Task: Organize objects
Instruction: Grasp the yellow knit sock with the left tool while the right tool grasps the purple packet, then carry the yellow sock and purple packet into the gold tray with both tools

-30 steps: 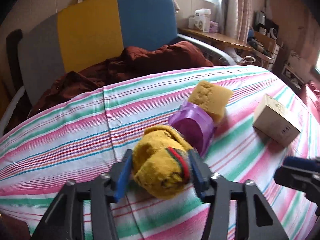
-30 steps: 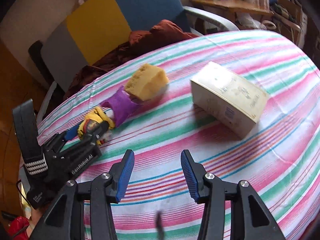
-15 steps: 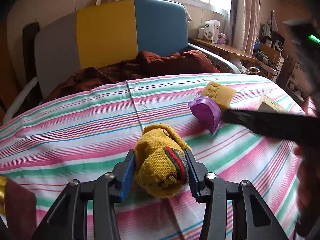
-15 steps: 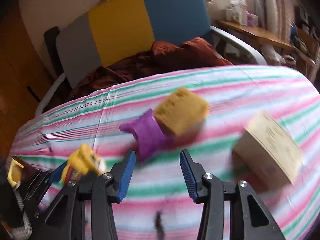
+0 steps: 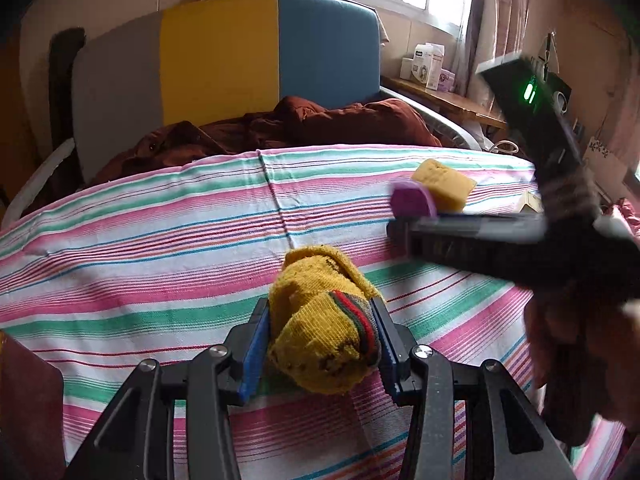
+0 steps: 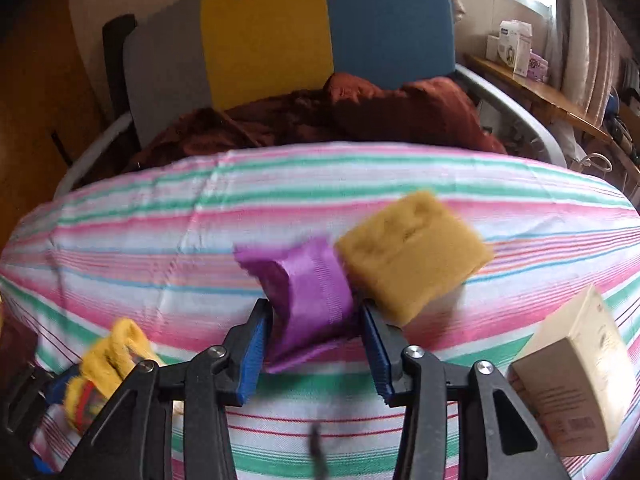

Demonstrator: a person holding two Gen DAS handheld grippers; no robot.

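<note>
Left wrist view shows the left hand-held gripper (image 5: 320,344) clamped on a yellow sock (image 5: 324,332) near the worktop's (image 5: 160,240) front edge, likely for sorting, while the right hand-held gripper (image 6: 316,340) brackets the purple packet (image 6: 308,292), unclosed, beside the sponge (image 6: 412,256) mid-worktop.

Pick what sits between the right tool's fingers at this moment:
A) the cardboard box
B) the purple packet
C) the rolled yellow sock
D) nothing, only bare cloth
B: in the right wrist view the purple packet lies between the blue pads of the right tool, with the yellow sponge just beyond it; the sock is in the left tool instead.
</note>
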